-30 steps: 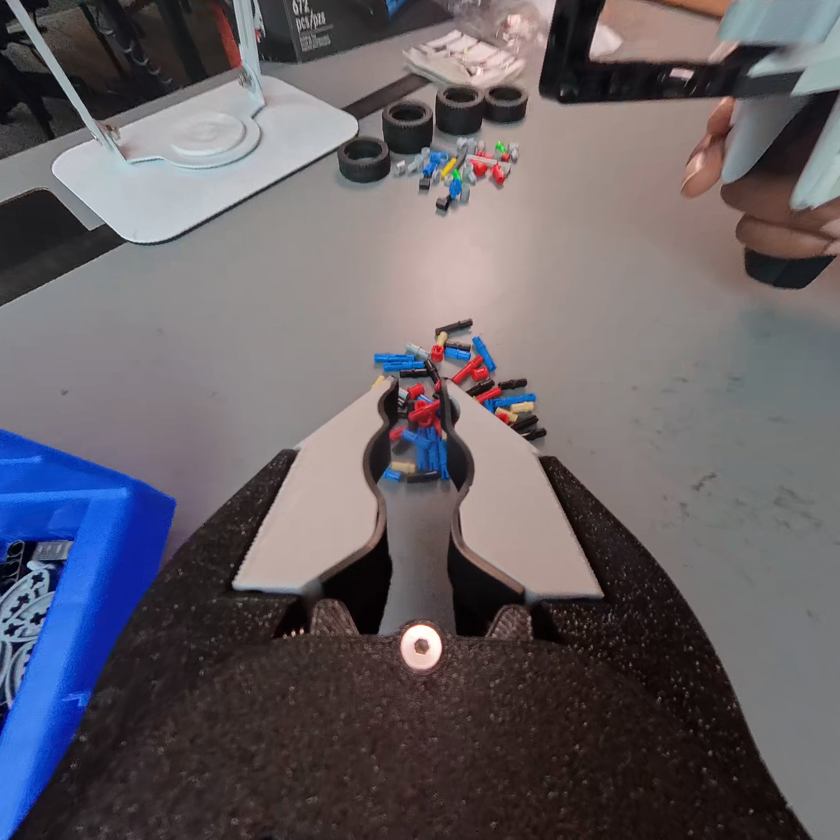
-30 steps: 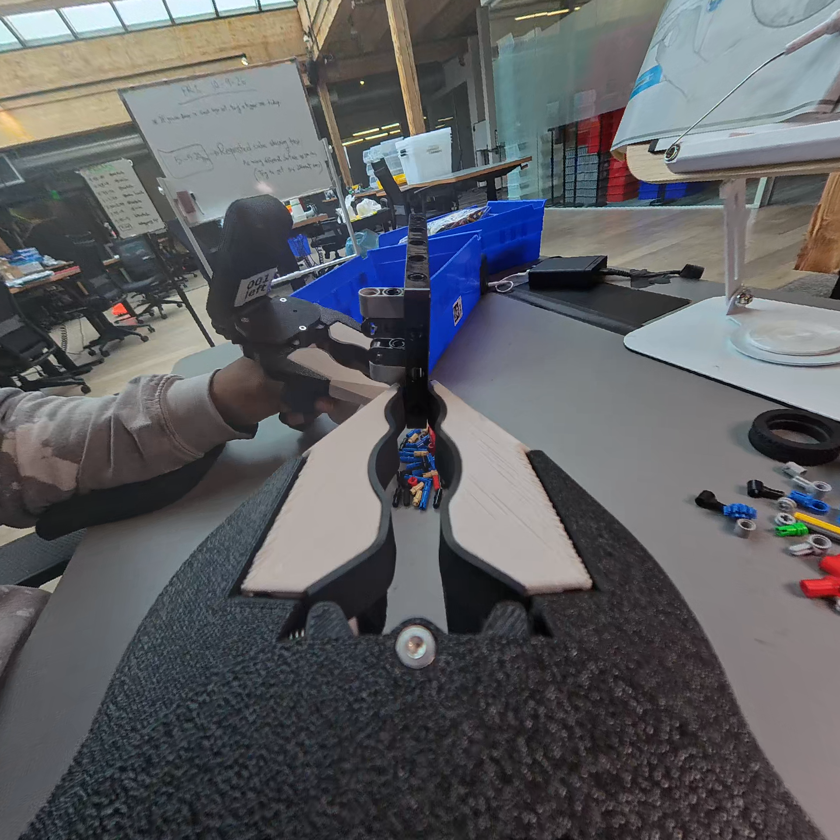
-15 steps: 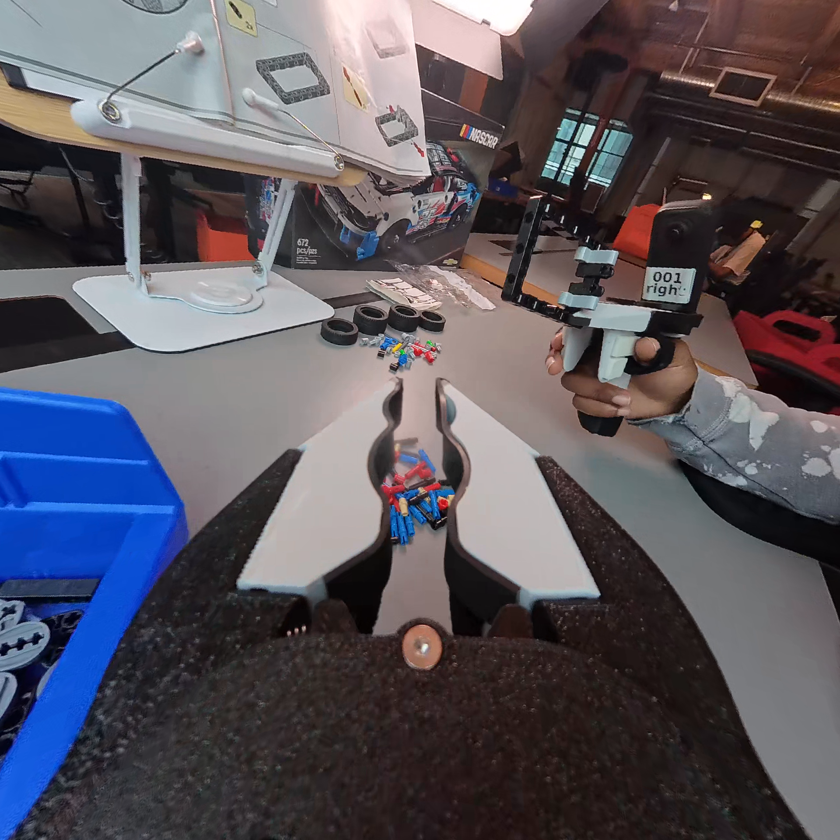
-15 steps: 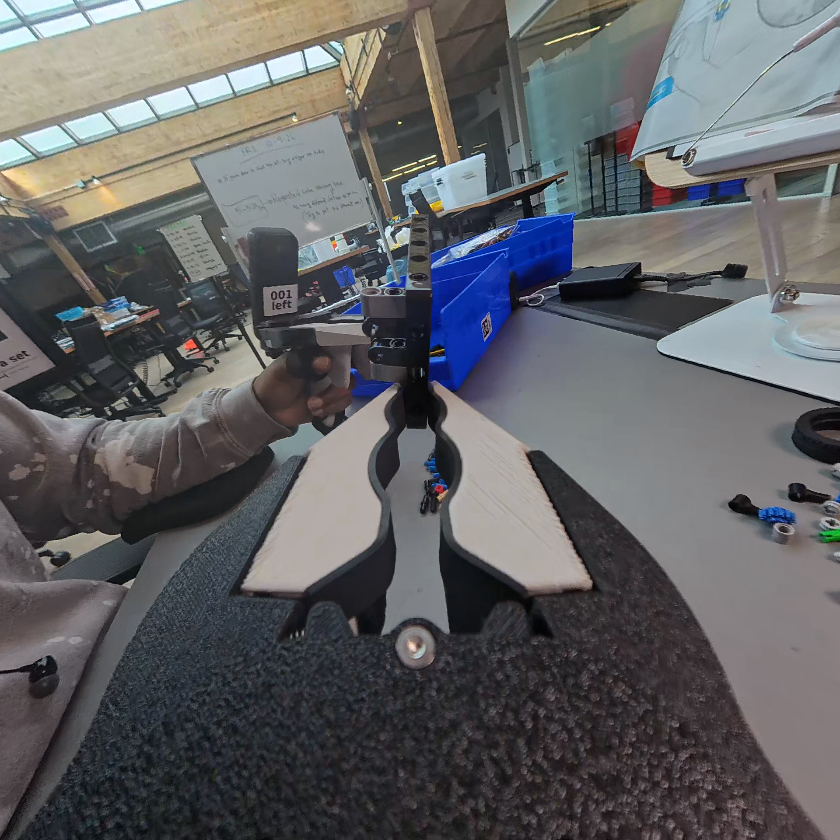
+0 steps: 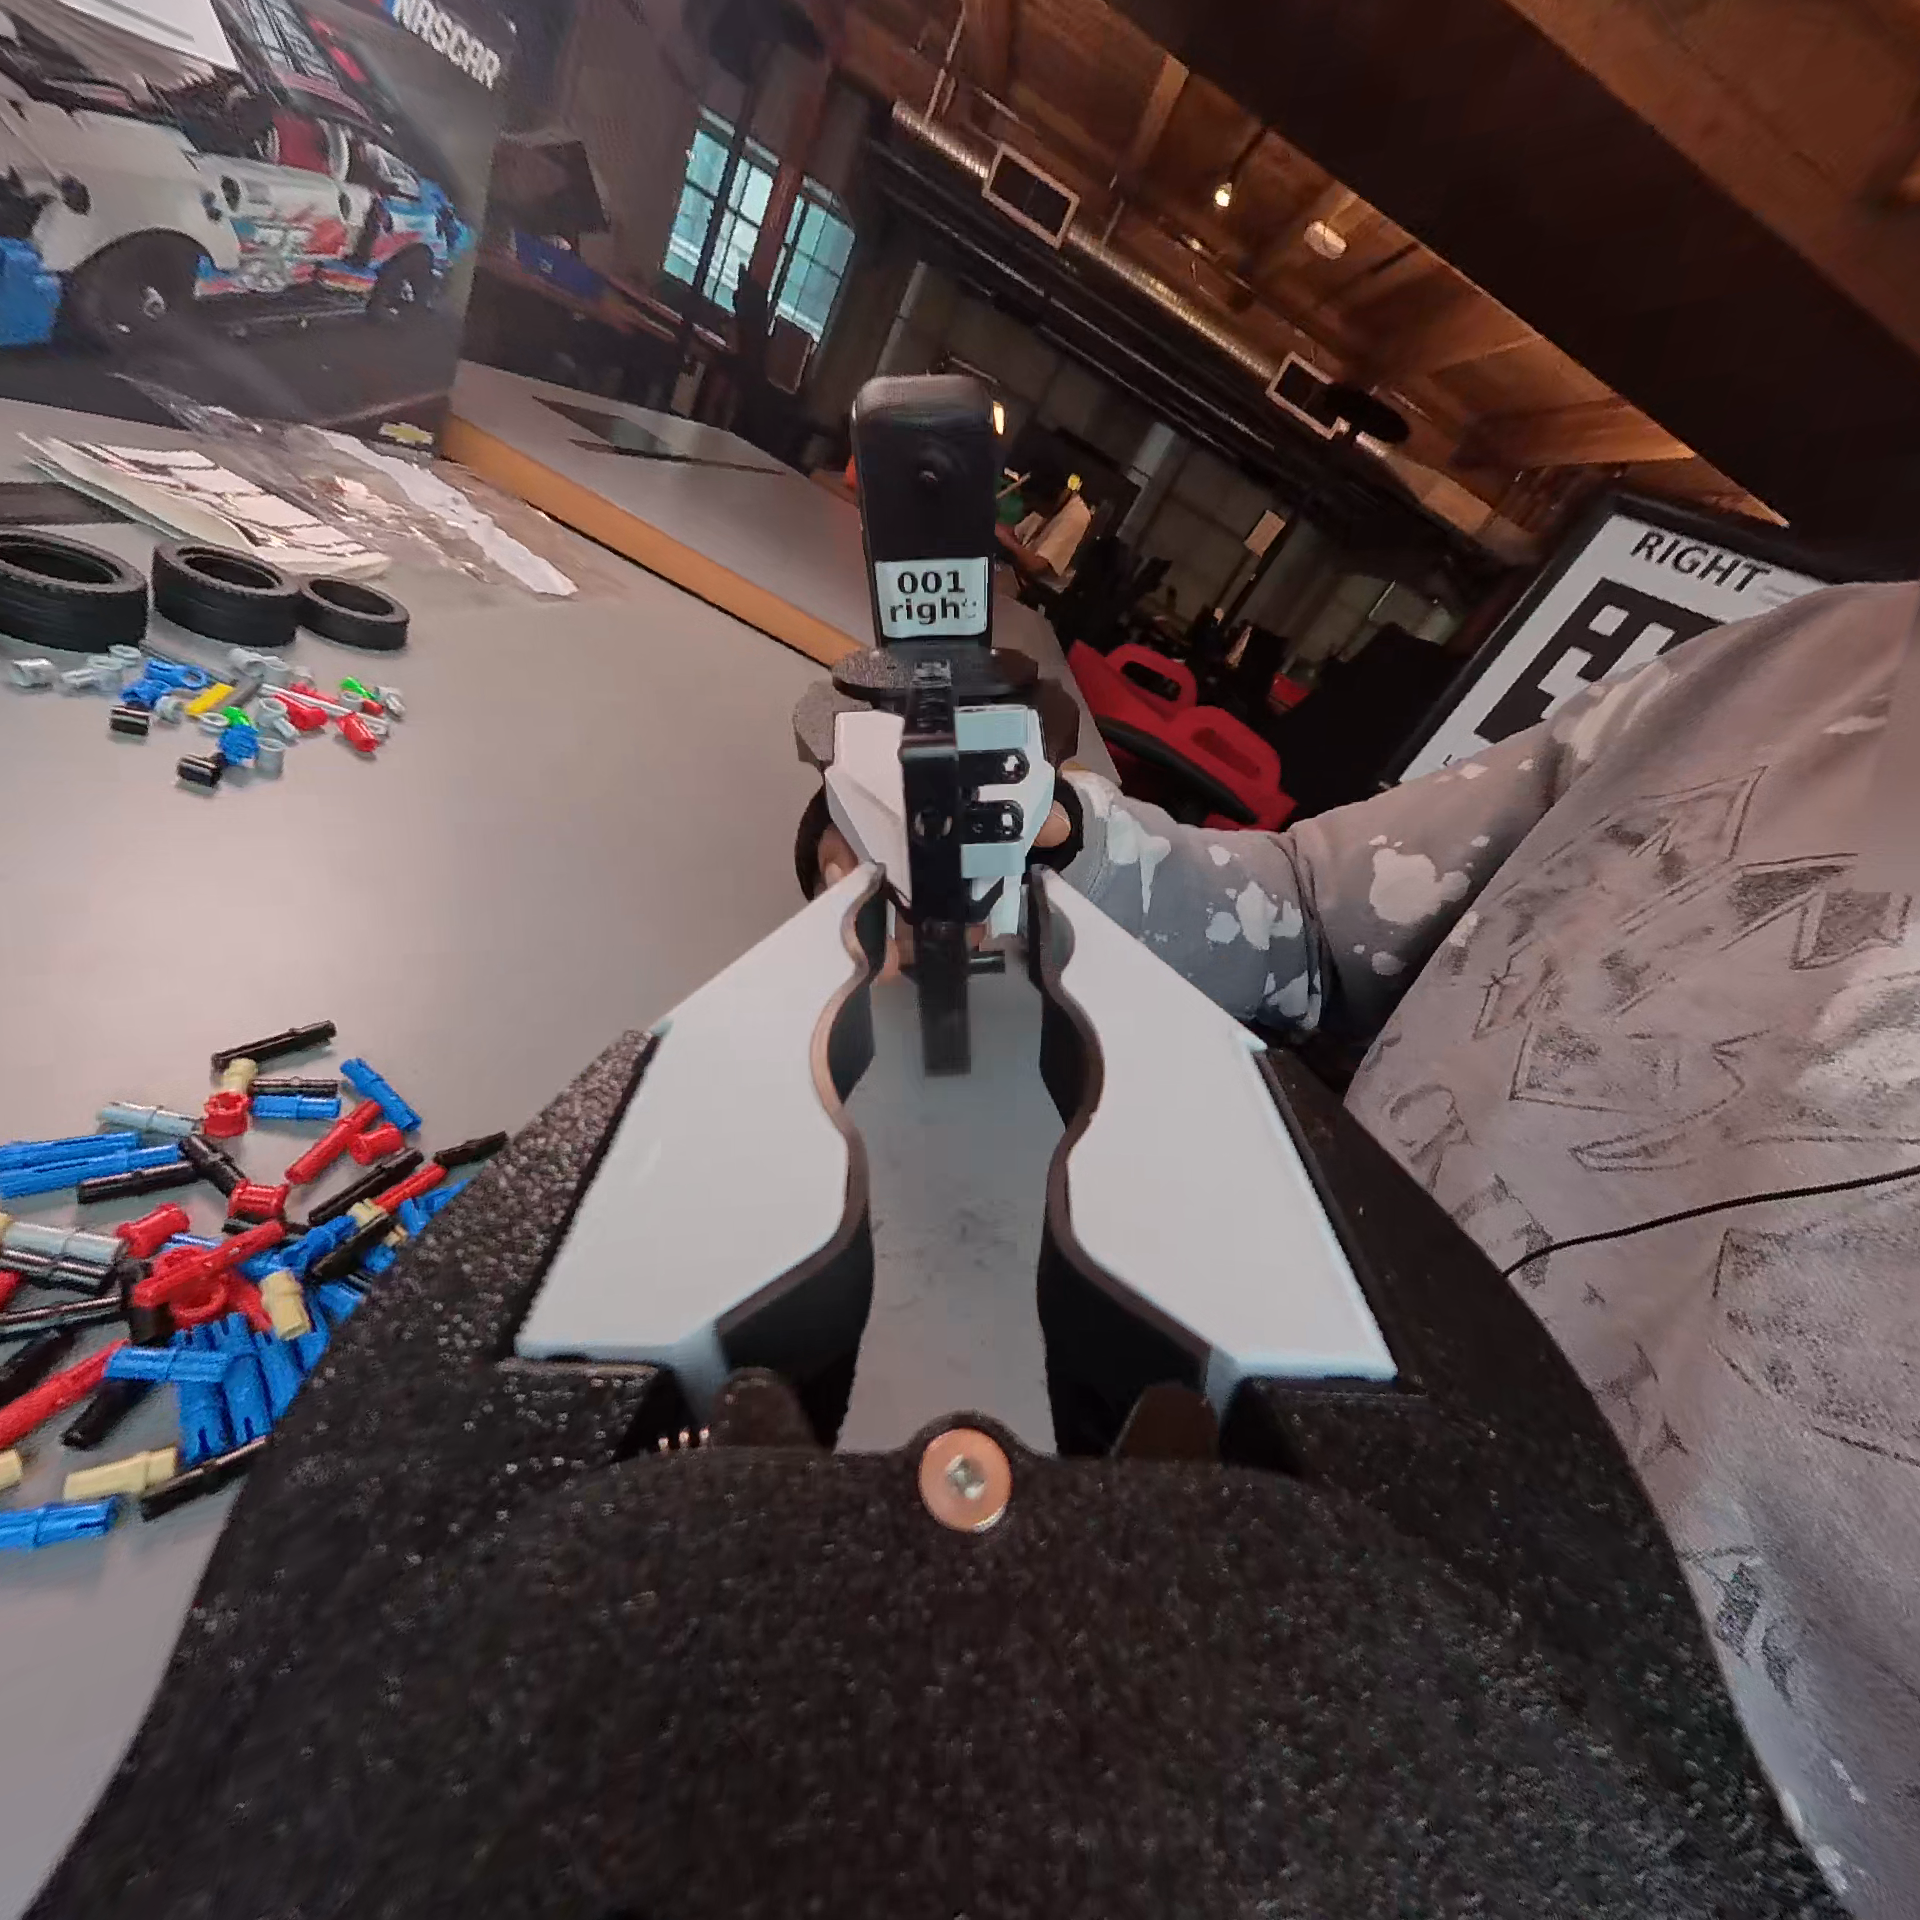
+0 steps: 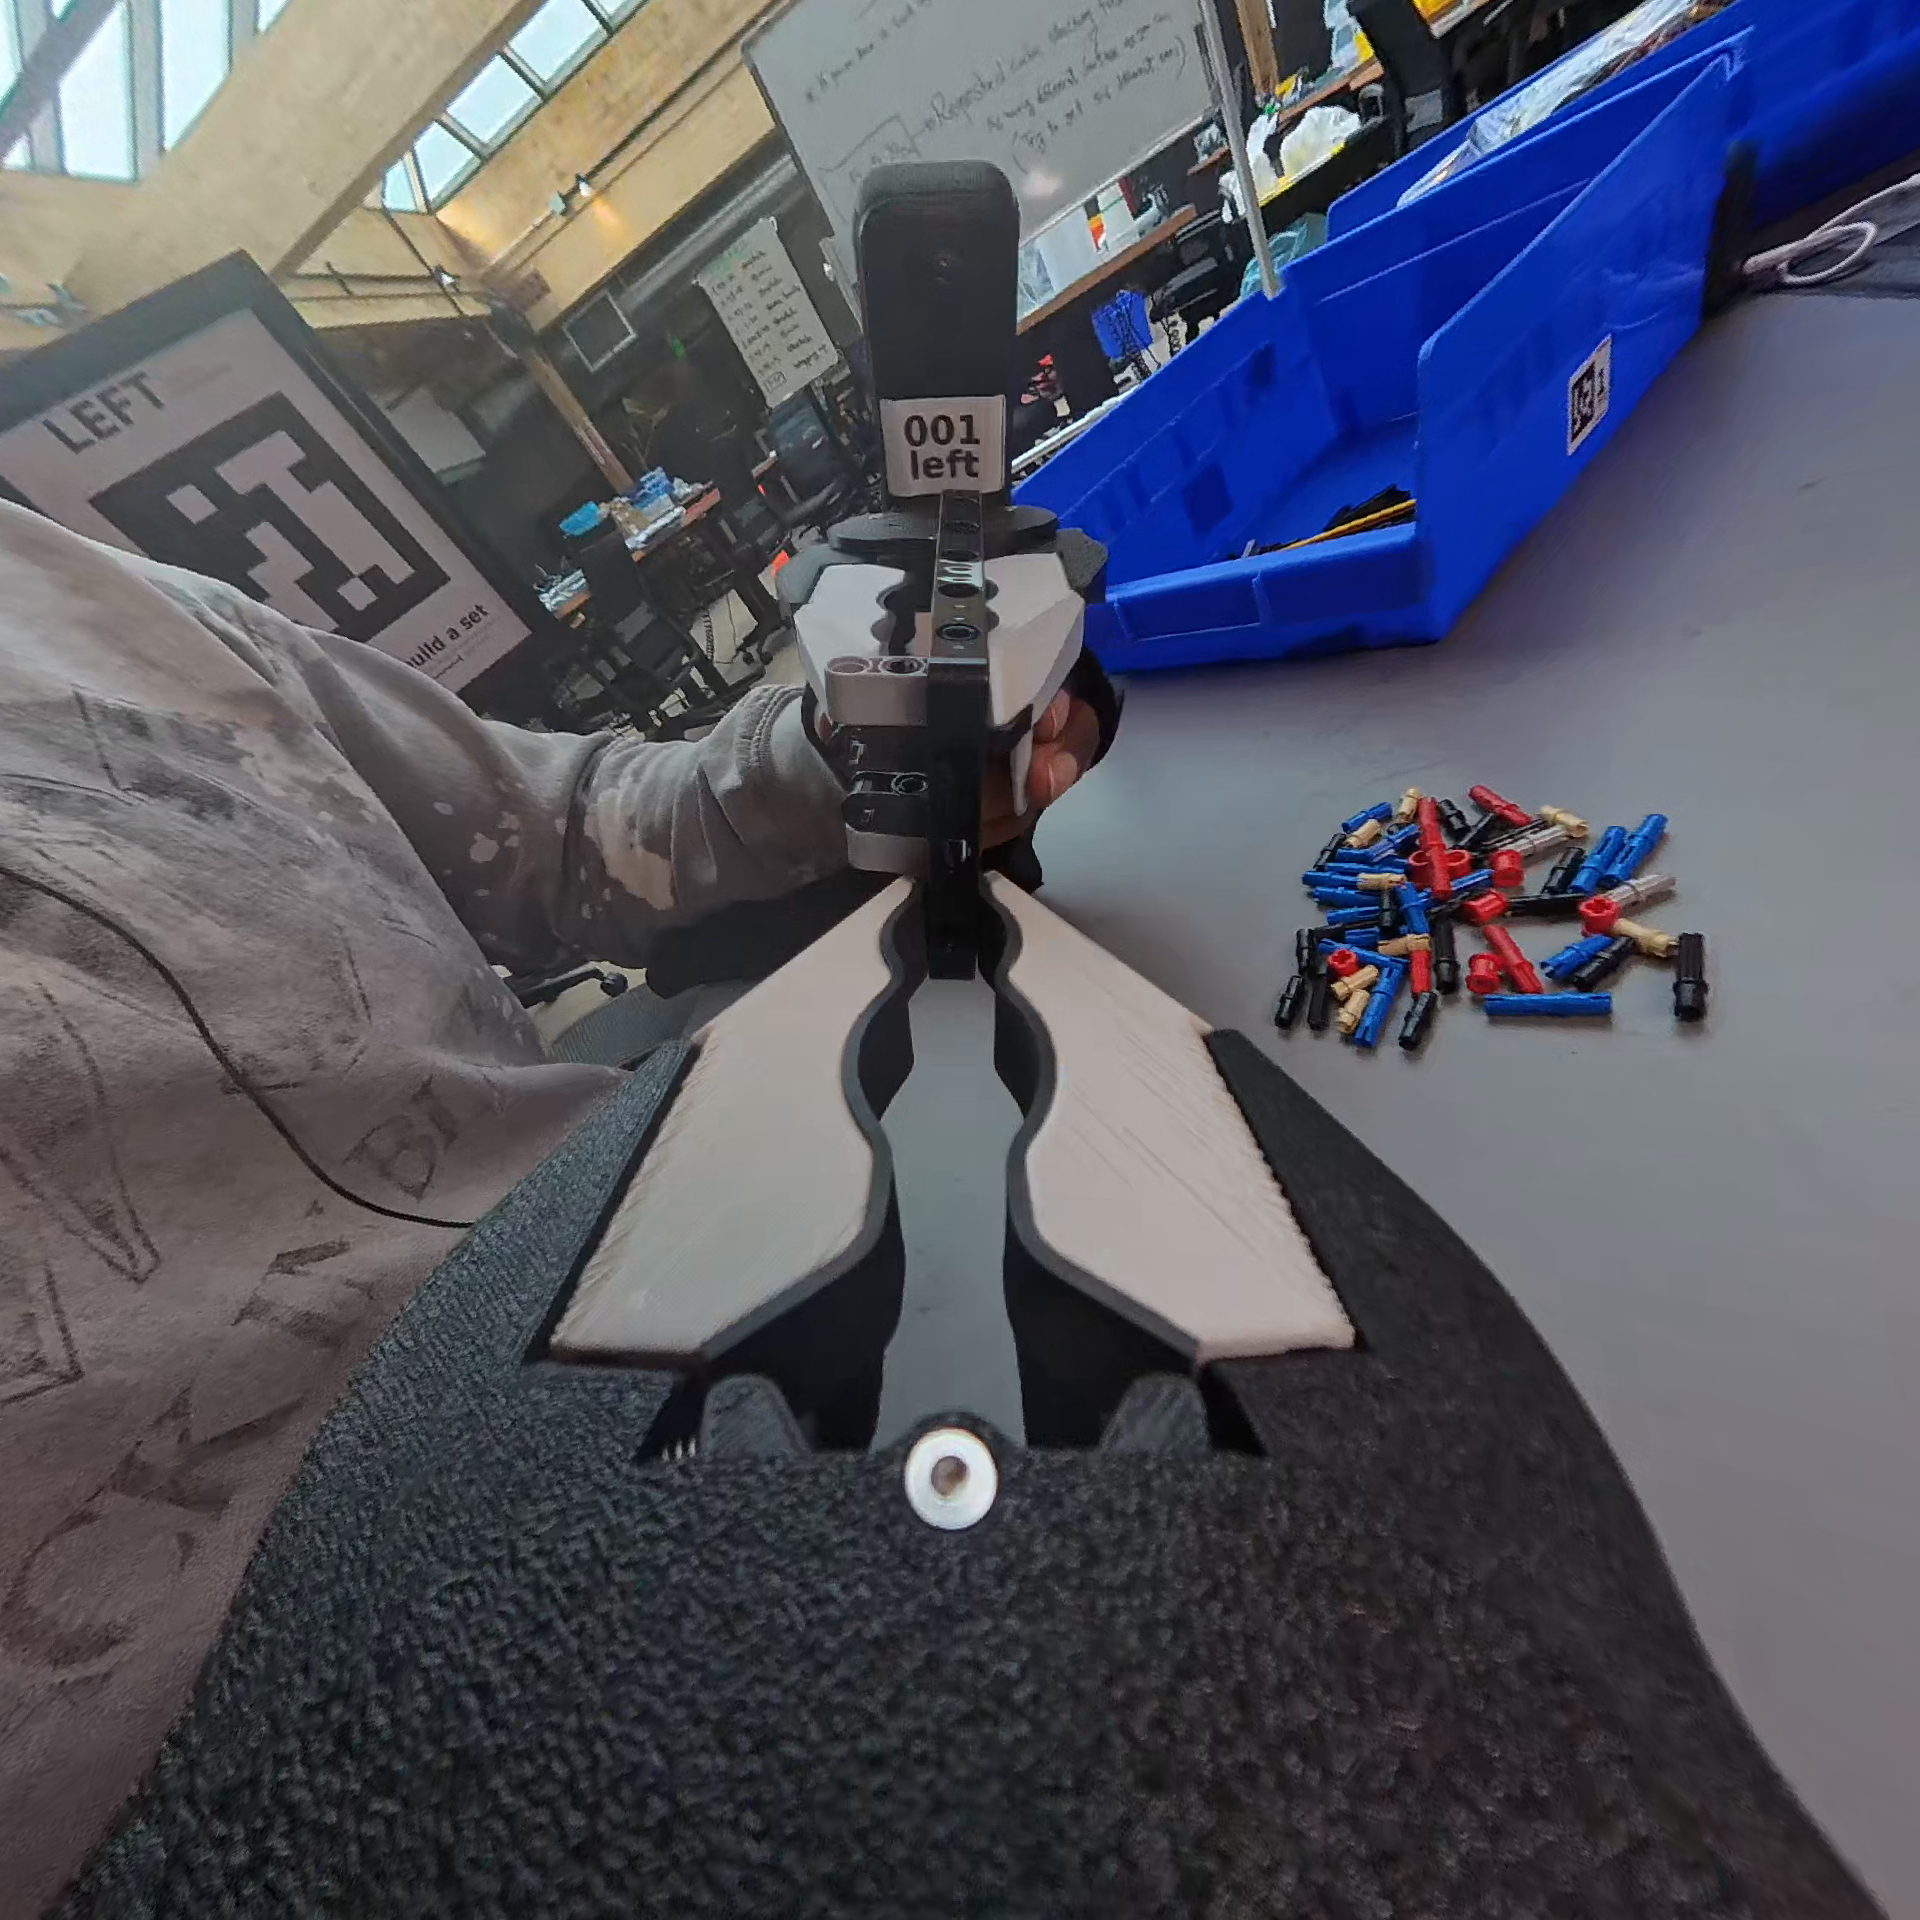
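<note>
Right claw (image 6: 951, 914) gripping black frame (image 6: 956, 665), tyres (image 5: 223, 594) left-view only

Table (image 5: 436, 894): smooth matt grey.
Pins (image 6: 1475, 914): glossy plastic.
Tyres (image 5: 218, 592): ribbed black rubber.
Gripper body (image 5: 935, 1683): rough, grainy black.

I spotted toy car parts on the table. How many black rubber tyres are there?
3, in a row at the left wrist view's left edge: left tyre, partly cropped, middle tyre, right tyre. More may lie out of frame.

Grey table (image 5: 499, 883) carries loose pins (image 6: 1475, 914), 3 tyres (image 5: 208, 597), blue bins (image 6: 1455, 436).
</note>
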`<state>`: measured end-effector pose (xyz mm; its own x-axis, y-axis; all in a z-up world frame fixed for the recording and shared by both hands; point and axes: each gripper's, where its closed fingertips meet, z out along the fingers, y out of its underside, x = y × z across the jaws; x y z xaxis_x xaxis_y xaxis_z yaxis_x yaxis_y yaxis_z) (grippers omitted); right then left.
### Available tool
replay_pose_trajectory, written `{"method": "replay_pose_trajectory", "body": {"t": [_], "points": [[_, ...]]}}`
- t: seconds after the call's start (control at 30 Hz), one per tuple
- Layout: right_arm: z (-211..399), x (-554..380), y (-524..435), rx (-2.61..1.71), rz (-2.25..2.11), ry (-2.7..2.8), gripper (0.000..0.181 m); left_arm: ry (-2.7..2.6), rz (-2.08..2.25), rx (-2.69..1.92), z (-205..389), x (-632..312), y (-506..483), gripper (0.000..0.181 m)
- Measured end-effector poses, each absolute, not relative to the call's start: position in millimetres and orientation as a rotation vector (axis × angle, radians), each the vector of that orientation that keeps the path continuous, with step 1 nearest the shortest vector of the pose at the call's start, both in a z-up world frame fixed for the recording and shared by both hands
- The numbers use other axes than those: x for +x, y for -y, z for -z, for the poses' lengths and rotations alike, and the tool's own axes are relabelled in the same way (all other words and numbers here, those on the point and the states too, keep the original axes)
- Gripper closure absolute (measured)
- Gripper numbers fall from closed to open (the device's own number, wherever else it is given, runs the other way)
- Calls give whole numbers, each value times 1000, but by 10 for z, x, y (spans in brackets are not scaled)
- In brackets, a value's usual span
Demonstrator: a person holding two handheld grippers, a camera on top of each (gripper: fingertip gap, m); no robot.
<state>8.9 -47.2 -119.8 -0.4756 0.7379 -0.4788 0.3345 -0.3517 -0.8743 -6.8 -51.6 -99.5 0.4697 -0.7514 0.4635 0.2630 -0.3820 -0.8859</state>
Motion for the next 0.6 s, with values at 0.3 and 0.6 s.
{"method": "replay_pose_trajectory", "body": {"t": [0.3,0.6], "points": [[1170,-45,-124,-1441,-1406,1350,153,-328,618,-1783,1245,-405,231,181],[909,-222,77,-1389,-1335,1194,158,-497,247,-1652,1097,-265,229,181]]}}
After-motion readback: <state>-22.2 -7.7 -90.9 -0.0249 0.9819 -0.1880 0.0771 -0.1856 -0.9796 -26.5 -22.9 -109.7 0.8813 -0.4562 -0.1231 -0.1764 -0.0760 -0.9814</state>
